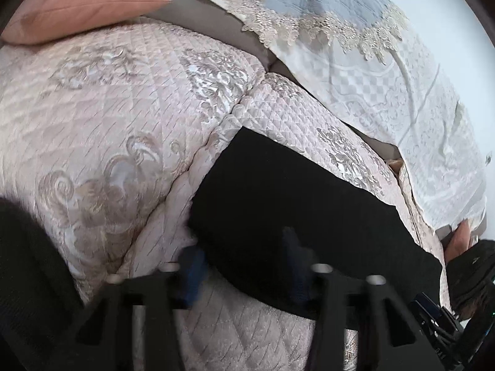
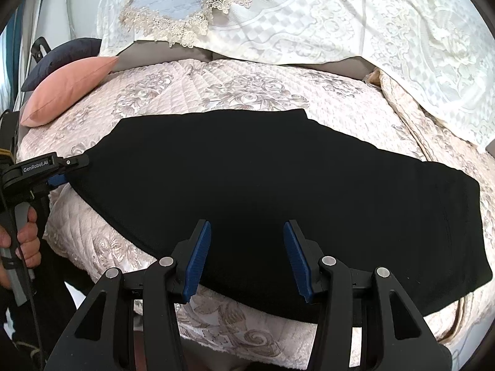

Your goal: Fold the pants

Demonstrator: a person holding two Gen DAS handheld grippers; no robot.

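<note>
- Pants (image 2: 263,185) lie flat and lengthwise across the quilted sofa seat (image 2: 235,92), apparently already doubled leg on leg.
- Right gripper (image 2: 247,247) hovers over the near edge, jaws spread.
- Left gripper (image 1: 241,253) sits at the left end, jaws spread, blurred.
- Pinch both layers at that end before carrying it across.

Black pants (image 2: 263,185) lie on pink floral quilted cover (image 2: 247,92).
</note>
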